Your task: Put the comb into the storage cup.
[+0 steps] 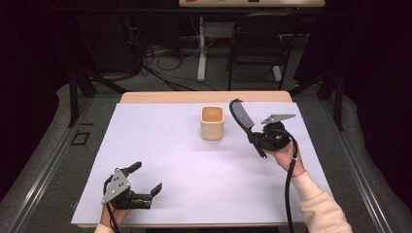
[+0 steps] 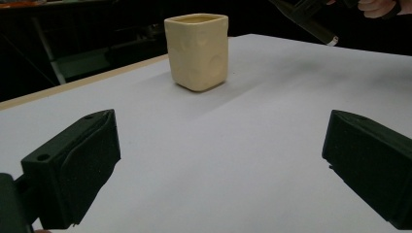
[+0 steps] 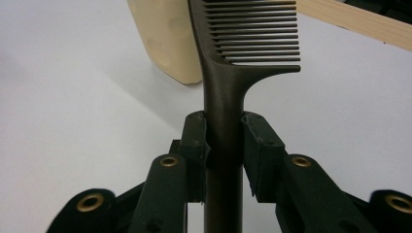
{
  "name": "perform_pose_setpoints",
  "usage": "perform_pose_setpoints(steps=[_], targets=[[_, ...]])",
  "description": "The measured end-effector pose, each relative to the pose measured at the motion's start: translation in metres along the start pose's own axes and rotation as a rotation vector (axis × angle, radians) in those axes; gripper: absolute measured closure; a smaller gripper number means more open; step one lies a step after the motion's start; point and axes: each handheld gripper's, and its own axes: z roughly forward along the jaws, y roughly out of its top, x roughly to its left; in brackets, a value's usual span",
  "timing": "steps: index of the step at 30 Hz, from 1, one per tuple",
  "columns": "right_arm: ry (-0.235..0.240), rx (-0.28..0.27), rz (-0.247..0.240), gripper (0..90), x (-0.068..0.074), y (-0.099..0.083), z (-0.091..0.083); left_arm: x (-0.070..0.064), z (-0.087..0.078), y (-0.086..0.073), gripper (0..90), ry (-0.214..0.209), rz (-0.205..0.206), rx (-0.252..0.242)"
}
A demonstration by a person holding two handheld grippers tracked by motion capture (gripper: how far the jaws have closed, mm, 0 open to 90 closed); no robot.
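A cream square cup (image 1: 212, 123) stands upright on the white table sheet (image 1: 160, 145), toward the back middle. My right gripper (image 1: 256, 138) is held to the right of the cup, shut on the handle of a black comb (image 1: 241, 116) whose toothed end points up and back. In the right gripper view the jaws clamp the comb (image 3: 228, 73) handle, with the cup (image 3: 167, 39) behind it. My left gripper (image 1: 145, 182) rests low at the front left, open with nothing between its fingers. In the left gripper view the cup (image 2: 197, 51) stands well ahead of the two fingers (image 2: 73, 165).
A wooden table edge (image 1: 204, 97) shows behind the sheet. Beyond it stand a black chair (image 1: 257, 48) and a white table leg (image 1: 201, 53) among floor cables. Black frame posts stand at both sides of the table.
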Motion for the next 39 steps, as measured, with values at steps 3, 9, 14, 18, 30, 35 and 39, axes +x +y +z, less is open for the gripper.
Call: perform_pose_setpoints(steps=[3, 9, 14, 18, 30, 35, 39], targets=[[-0.001, -0.008, -0.01, 72.5, 0.001, 0.002, 0.001, 0.0, 0.0, 0.0, 0.3, 0.003, 0.0, 0.001], [0.001, -0.015, -0.018, 72.5, 0.003, 0.004, 0.002, 0.0, 0.0, 0.0, 0.3, 0.003, 0.001, 0.002], [0.0, -0.02, -0.021, 72.5, 0.004, 0.004, 0.002, 0.0, 0.0, 0.0, 0.3, 0.005, -0.002, 0.004], [0.003, -0.02, -0.018, 72.5, 0.004, 0.004, 0.004, 0.0, 0.0, 0.0, 0.3, 0.004, 0.002, 0.005], [-0.003, -0.047, -0.034, 72.5, 0.009, 0.01, 0.003, 0.001, 0.001, -0.001, 0.3, 0.001, -0.003, 0.002], [-0.003, -0.049, -0.049, 72.5, 0.012, 0.014, 0.006, 0.001, 0.0, 0.0, 0.3, 0.003, -0.001, 0.0], [0.003, -0.067, -0.048, 72.5, 0.015, 0.018, 0.006, 0.001, 0.001, -0.001, 0.3, -0.001, -0.005, -0.002]])
